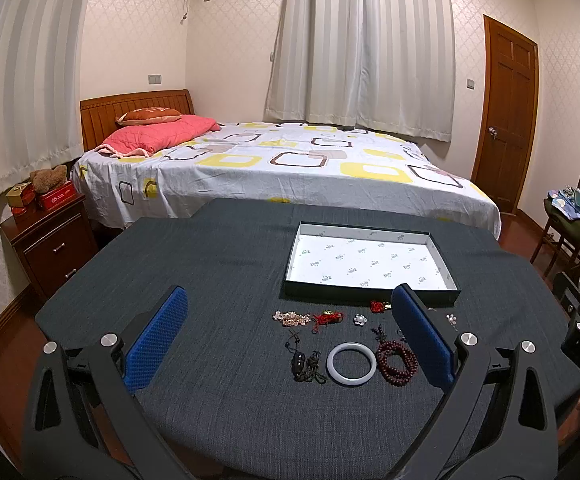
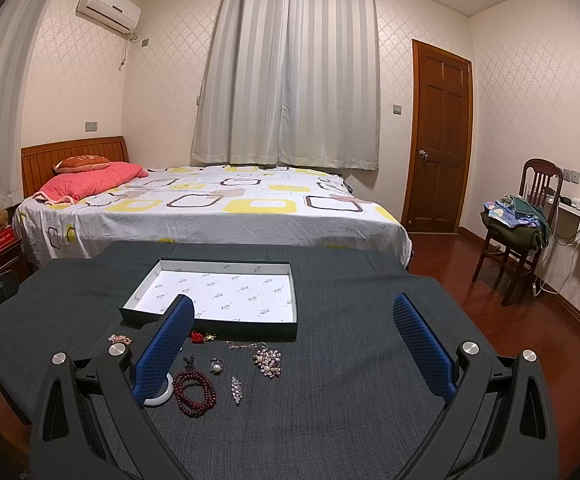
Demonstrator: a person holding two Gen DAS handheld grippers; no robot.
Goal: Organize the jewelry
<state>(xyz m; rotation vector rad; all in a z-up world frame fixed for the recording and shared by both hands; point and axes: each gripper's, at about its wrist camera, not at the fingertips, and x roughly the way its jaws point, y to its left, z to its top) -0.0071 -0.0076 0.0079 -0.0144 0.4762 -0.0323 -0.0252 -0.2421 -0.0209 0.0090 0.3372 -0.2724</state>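
Both tools wide open, holding nothing — left tool (image 1: 290, 344), right tool (image 2: 293, 348). Jewelry's loose on the surface (image 1: 210, 280) just in front of the empty tray (image 1: 447, 258). Risk imo: white bangle (image 1: 351, 363) touches bead bracelet (image 1: 395, 362) — sloppy pinch drags both.

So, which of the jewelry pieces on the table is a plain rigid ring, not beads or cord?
The white bangle, a smooth closed hoop between the dark cord pendant and the red-brown bead bracelet.

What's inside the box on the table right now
Nothing yet: the box shows only its white printed lining. In the right wrist view a finger of the right tool covers a small patch near its front edge; the left wrist view shows that area bare. The jewelry lies on the table in front.
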